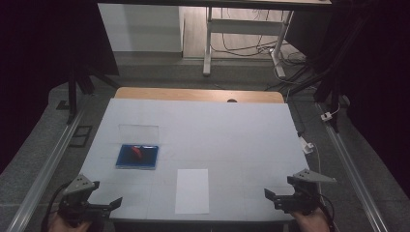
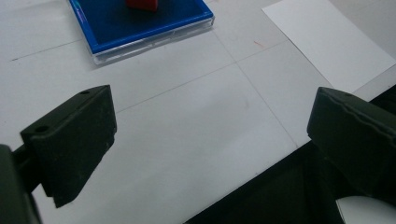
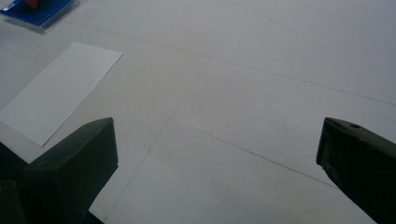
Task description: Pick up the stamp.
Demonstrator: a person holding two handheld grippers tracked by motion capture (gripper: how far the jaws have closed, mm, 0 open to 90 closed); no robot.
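White worktop (image 1: 232, 130) bare mostly. Both hand-held grippers, left (image 1: 115, 203) and right (image 1: 269, 195), gaping, holding nothing. Risk: jaw nudges blue tray (image 1: 138, 156), red piece (image 1: 136, 152) spills; thin paper sheet (image 1: 192, 190) slides instead of lifting.

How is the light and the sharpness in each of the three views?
High view: dim and grainy, dark corners, white table cover evenly lit. Left gripper view: blue flat tray sharp, near black jaws soft. Right gripper view: white paper sheet clear, jaws blurred, no glare.

Red object (image 2: 142, 4) cut by edge
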